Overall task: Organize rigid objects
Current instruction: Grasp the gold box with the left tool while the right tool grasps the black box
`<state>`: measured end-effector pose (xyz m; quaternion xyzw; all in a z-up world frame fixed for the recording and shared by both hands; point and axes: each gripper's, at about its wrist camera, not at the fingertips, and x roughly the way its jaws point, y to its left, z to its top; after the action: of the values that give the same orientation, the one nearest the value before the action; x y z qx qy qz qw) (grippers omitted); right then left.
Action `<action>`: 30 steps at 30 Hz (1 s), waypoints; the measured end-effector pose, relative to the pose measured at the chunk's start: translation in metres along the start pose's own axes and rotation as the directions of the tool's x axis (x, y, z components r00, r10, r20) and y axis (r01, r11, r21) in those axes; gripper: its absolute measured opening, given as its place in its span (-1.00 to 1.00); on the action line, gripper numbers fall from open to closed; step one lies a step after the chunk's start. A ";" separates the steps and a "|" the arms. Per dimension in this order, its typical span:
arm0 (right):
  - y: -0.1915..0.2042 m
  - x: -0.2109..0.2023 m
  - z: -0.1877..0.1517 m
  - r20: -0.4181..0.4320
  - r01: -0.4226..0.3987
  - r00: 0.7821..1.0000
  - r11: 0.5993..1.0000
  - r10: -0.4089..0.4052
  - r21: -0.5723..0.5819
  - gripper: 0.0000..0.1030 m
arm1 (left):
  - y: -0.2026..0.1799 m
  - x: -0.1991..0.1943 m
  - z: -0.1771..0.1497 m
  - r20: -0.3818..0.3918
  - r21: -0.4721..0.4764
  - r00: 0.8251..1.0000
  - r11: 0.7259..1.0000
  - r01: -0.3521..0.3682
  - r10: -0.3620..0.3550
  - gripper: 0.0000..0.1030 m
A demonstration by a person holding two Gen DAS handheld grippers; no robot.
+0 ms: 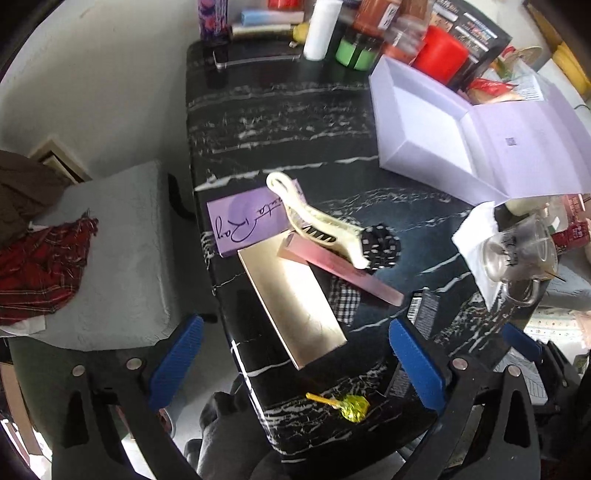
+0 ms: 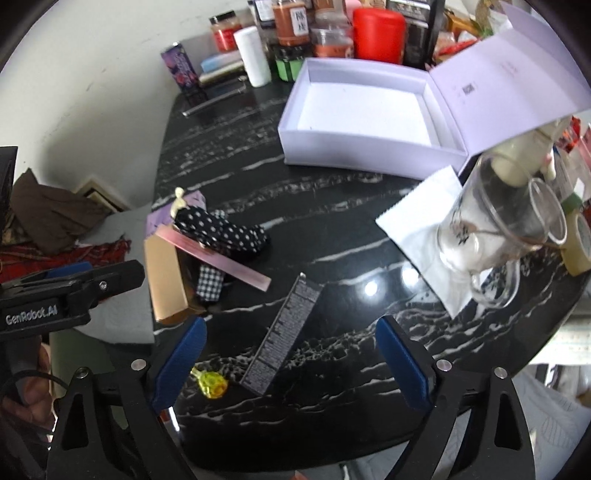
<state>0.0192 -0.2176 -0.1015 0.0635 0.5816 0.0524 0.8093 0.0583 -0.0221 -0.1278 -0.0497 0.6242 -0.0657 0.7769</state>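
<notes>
A pile lies at the black marble table's [image 1: 280, 122] left edge: gold box [image 1: 291, 299], purple card [image 1: 236, 225], cream hair clip [image 1: 314, 218], pink bar box [image 1: 343, 267] and polka-dot piece [image 1: 382, 245]. My left gripper [image 1: 297, 363] hangs open above the gold box's near end, holding nothing. My right gripper [image 2: 291, 365] is open too, with a slim black printed box [image 2: 284, 332] lying on the table between its pads, untouched. A yellow-wrapped lollipop [image 2: 212, 384] rests by its left pad. The left gripper [image 2: 122, 275] also shows at the right wrist view's left edge.
An open lavender box [image 2: 369, 110] with a raised lid stands at the back right. A glass mug [image 2: 498, 229] sits on a white napkin [image 2: 413, 229] at the right. Jars, bottles and a red can [image 2: 376, 33] crowd the far edge. A grey cushioned seat [image 1: 118, 258] sits left of the table.
</notes>
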 end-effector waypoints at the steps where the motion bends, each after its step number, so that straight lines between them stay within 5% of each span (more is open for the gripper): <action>1: 0.000 0.004 -0.001 -0.007 0.001 1.000 1.000 -0.001 0.004 0.83 | 0.001 0.006 0.001 -0.011 -0.006 1.000 1.000 -0.002 0.002 0.94; 11: 0.003 0.046 -0.010 -0.069 0.012 0.998 0.999 -0.010 0.037 0.59 | 0.015 0.047 0.007 -0.063 -0.056 0.997 0.998 0.030 -0.033 0.83; 21: -0.002 0.072 -0.015 -0.104 0.018 0.994 0.996 -0.009 0.086 0.45 | 0.013 0.065 0.007 -0.097 -0.055 0.994 0.997 0.046 -0.052 0.08; 25: -0.005 0.076 -0.019 -0.122 0.021 0.993 0.994 -0.008 0.104 0.14 | 0.001 0.065 0.005 -0.103 0.044 0.995 0.999 -0.008 0.013 0.00; 30: -0.006 0.080 -0.023 -0.129 0.002 0.992 0.994 0.013 0.114 0.04 | 0.000 0.066 0.005 -0.082 0.079 0.996 0.996 -0.028 0.035 -0.11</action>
<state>0.0223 -0.2098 -0.1842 0.1074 0.6347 0.0255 0.7648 0.0774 -0.0328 -0.1900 -0.0068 0.6538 -0.0798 0.7524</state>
